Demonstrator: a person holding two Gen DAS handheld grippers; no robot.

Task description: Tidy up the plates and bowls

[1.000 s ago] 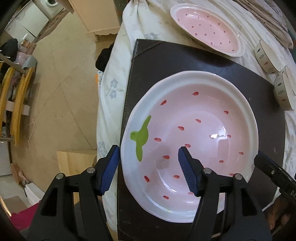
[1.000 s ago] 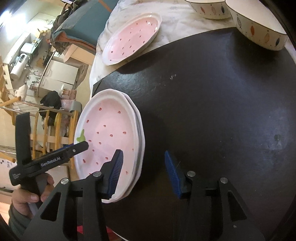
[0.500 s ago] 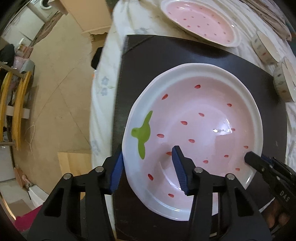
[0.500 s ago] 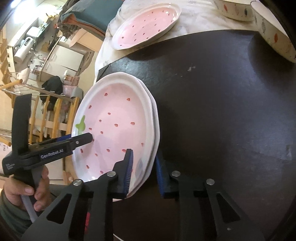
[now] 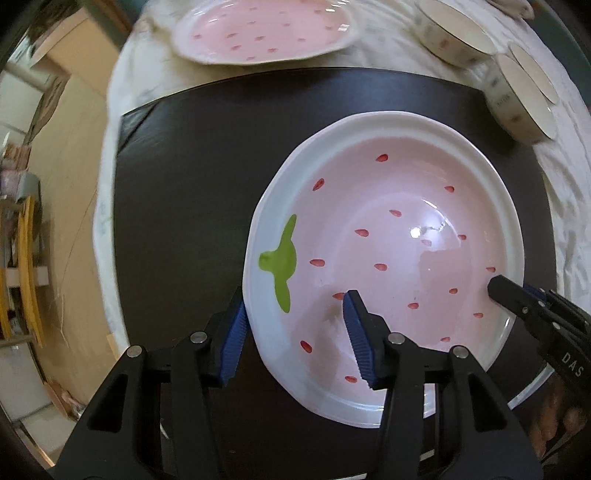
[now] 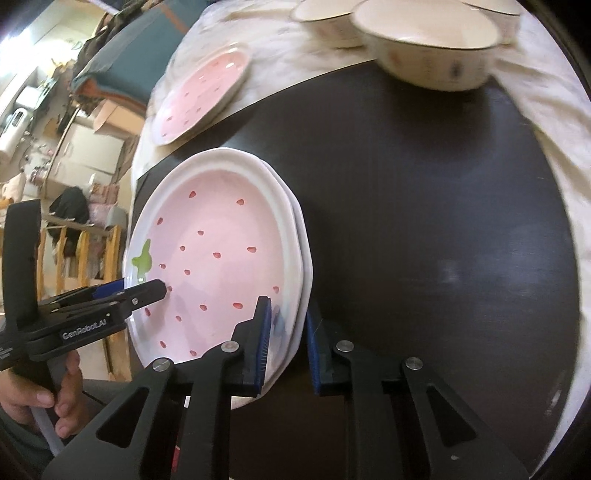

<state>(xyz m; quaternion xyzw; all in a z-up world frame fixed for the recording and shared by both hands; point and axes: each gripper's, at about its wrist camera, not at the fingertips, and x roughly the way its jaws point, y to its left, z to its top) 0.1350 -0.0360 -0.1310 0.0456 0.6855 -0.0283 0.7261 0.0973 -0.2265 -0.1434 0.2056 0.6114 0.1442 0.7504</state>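
A stack of two pink strawberry plates (image 5: 388,258) (image 6: 221,266) is over the dark mat (image 5: 192,177) (image 6: 424,221). My left gripper (image 5: 293,332) is shut on the stack's left rim, one finger inside the top plate, one outside. My right gripper (image 6: 288,343) is shut on the stack's right rim and shows in the left wrist view (image 5: 517,295). A third pink strawberry plate (image 5: 262,31) (image 6: 203,99) lies on the white cloth beyond the mat. Cream bowls (image 5: 454,33) (image 6: 428,48) stand at the far right.
The white cloth (image 5: 369,55) covers the table under the mat. The table's left edge drops to the floor (image 5: 74,147), with a wooden rack (image 5: 26,258) and boxes (image 6: 85,147) beyond. A hand (image 6: 44,398) holds the left gripper.
Both grippers closed on the rims of the plate stack. The stack has shifted right and farther onto the mat, and the views have tilted toward the bowls.
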